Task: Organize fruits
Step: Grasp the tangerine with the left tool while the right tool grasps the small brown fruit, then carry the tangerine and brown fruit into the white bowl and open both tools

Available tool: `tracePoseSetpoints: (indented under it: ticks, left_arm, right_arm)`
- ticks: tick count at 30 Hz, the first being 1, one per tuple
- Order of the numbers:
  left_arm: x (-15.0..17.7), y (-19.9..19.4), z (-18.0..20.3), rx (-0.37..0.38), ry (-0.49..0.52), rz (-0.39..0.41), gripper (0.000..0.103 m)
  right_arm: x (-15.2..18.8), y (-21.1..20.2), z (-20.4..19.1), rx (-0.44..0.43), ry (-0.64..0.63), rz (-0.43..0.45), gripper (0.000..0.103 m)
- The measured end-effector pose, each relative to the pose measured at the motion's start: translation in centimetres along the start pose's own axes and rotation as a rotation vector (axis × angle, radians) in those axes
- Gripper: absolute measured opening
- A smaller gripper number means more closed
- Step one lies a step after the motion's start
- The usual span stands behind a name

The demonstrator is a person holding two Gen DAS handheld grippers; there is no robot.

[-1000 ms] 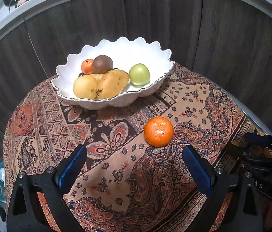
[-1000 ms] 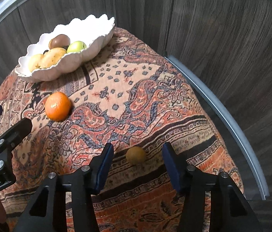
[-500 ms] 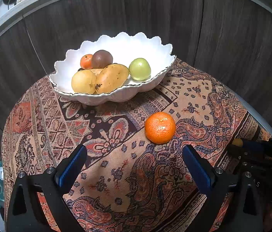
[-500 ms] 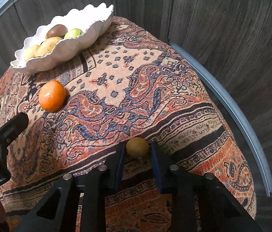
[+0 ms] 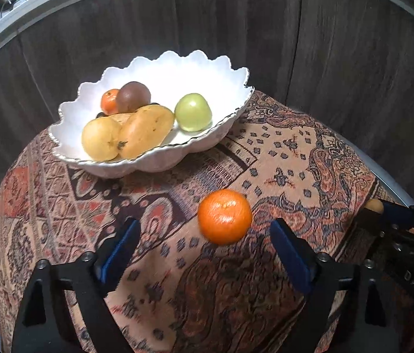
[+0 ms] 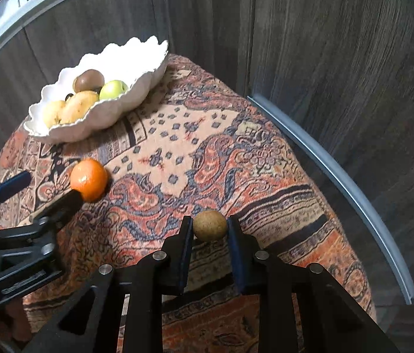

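A white scalloped bowl (image 5: 230,73) at the back of the patterned cloth holds two yellow fruits, a green apple (image 5: 193,112), a brown fruit and a small orange. A loose orange (image 5: 224,216) lies on the cloth, just ahead of my left gripper (image 5: 205,250), which is open and empty. My right gripper (image 6: 209,231) is shut on a small brown-yellow fruit (image 6: 210,224) near the table's right front edge. The bowl (image 6: 148,73) and orange (image 6: 88,179) also show in the right wrist view, with the left gripper (image 6: 42,188) beside the orange.
The round table is covered by a paisley cloth (image 5: 295,158) that drapes over its edges. Dark wood panels (image 5: 354,58) stand close behind and to the right. A grey rail (image 6: 339,173) runs along the right side.
My right gripper has closed on the small brown-yellow fruit and lifted slightly. My left gripper has moved forward, so the orange now lies near its open fingers.
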State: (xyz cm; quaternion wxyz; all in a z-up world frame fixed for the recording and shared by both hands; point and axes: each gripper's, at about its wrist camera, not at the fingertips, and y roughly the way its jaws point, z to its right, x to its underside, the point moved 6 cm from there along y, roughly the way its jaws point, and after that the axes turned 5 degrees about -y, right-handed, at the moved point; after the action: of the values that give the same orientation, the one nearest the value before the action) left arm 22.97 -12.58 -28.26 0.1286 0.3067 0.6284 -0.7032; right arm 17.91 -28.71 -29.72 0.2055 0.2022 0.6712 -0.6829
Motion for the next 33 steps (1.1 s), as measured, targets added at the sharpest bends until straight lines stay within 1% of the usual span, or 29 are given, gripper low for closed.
tracePoseSetpoints:
  ticks: [4, 7, 9, 10, 11, 12, 13, 22, 27, 33]
  left_arm:
    - [-0.2, 1.5, 0.6, 0.014, -0.005, -0.024, 0.081]
    - [0.0, 2.4, 1.0, 0.022, -0.001, -0.041, 0.072]
    - [0.1, 2.8, 1.2, 0.031, 0.006, -0.049, 0.064]
    - [0.1, 2.9, 1.3, 0.033, 0.009, -0.050, 0.062]
    - [0.2, 3.0, 1.4, 0.036, 0.012, -0.052, 0.057]
    - [0.2, 3.2, 1.5, 0.041, 0.015, -0.057, 0.050]
    - [0.3, 3.4, 1.6, 0.038, 0.015, -0.062, 0.047]
    - [0.2, 3.3, 1.5, 0.047, 0.008, -0.058, 0.043]
    - [0.1, 2.3, 1.0, 0.049, -0.001, -0.049, 0.043]
    - [-0.5, 0.8, -0.2, 0.034, -0.016, -0.042, 0.043]
  right_arm:
    - [-0.6, 0.1, 0.2, -0.007, 0.012, 0.003, 0.024]
    - [-0.9, 0.2, 0.2, -0.006, 0.014, 0.009, 0.024]
    - [-0.9, 0.4, 0.2, -0.007, 0.017, 0.010, 0.024]
    - [-0.9, 0.4, 0.2, -0.010, 0.020, 0.008, 0.024]
    - [-0.8, 0.5, 0.2, -0.012, 0.022, 0.006, 0.024]
    - [-0.8, 0.6, 0.2, -0.013, 0.024, 0.003, 0.024]
    - [-0.8, 0.7, 0.3, -0.014, 0.025, 0.002, 0.024]
    - [-0.7, 1.0, 0.0, -0.015, 0.021, -0.001, 0.024]
    - [-0.8, 0.6, -0.1, -0.016, 0.020, 0.005, 0.024]
    - [-1.4, -0.3, -0.7, -0.019, 0.005, 0.020, 0.024]
